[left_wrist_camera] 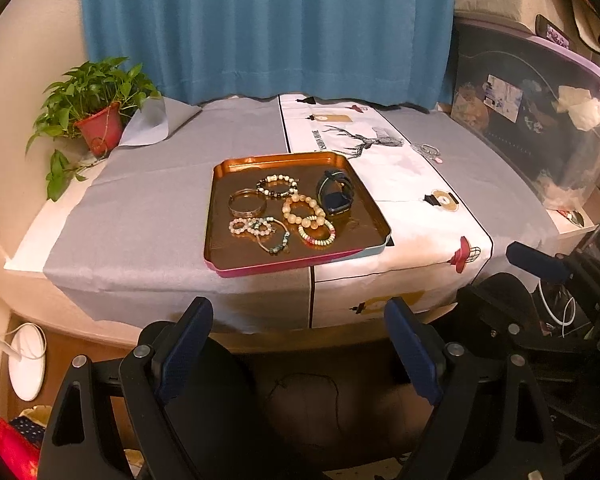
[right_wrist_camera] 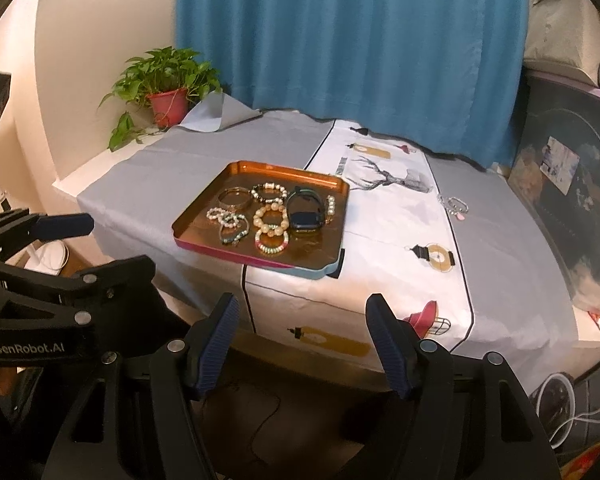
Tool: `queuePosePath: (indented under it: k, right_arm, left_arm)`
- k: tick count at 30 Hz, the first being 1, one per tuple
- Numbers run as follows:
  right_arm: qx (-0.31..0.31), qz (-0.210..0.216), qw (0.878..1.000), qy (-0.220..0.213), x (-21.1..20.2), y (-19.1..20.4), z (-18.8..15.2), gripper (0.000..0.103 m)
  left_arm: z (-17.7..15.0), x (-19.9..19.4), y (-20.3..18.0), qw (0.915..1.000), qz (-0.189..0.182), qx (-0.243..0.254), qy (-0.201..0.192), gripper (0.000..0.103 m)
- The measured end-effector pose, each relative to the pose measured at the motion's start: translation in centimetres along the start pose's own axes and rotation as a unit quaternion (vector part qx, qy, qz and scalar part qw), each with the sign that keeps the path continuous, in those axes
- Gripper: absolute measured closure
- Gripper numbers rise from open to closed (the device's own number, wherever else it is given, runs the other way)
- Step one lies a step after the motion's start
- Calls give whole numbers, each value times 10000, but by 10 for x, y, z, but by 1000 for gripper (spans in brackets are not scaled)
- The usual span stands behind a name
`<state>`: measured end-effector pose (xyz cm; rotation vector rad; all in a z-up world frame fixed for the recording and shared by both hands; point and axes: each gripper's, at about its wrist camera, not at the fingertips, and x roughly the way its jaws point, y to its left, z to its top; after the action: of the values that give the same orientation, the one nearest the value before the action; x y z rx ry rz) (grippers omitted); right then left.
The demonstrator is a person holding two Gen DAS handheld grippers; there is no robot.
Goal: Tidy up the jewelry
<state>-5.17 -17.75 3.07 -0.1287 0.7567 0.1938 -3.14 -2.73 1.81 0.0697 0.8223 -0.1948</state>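
Note:
A copper-coloured tray (left_wrist_camera: 220, 216) (right_wrist_camera: 192, 224) sits on the table. It holds several bead bracelets (left_wrist_camera: 304, 210) (right_wrist_camera: 271, 220), a metal bangle (left_wrist_camera: 247, 202) (right_wrist_camera: 233, 197) and a dark smartwatch (left_wrist_camera: 336, 194) (right_wrist_camera: 306, 210). A silver bracelet with a pink charm (left_wrist_camera: 429, 151) (right_wrist_camera: 454, 205) lies outside the tray on the white runner, to its right. My left gripper (left_wrist_camera: 300, 320) is open and empty, off the table's front edge. My right gripper (right_wrist_camera: 302, 312) is open and empty, also short of the front edge.
A potted plant in a red pot (left_wrist_camera: 98, 122) (right_wrist_camera: 168, 106) stands at the table's back left. A blue curtain (left_wrist_camera: 268, 28) hangs behind. A dark storage box (left_wrist_camera: 532, 120) stands along the right side. A white round object (left_wrist_camera: 26, 360) is on the floor at left.

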Motion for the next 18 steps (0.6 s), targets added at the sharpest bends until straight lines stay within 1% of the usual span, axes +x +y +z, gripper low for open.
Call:
queuePosePath:
  k: [6, 18]
  right_arm:
    - [138, -20, 9999, 23, 4, -12, -1, 36]
    - [392, 85, 9989, 258, 26, -33, -8, 36]
  left_arm:
    - [1, 6, -3, 10000, 10, 24, 96, 18]
    - [9, 34, -17, 9991, 66, 174, 391, 18]
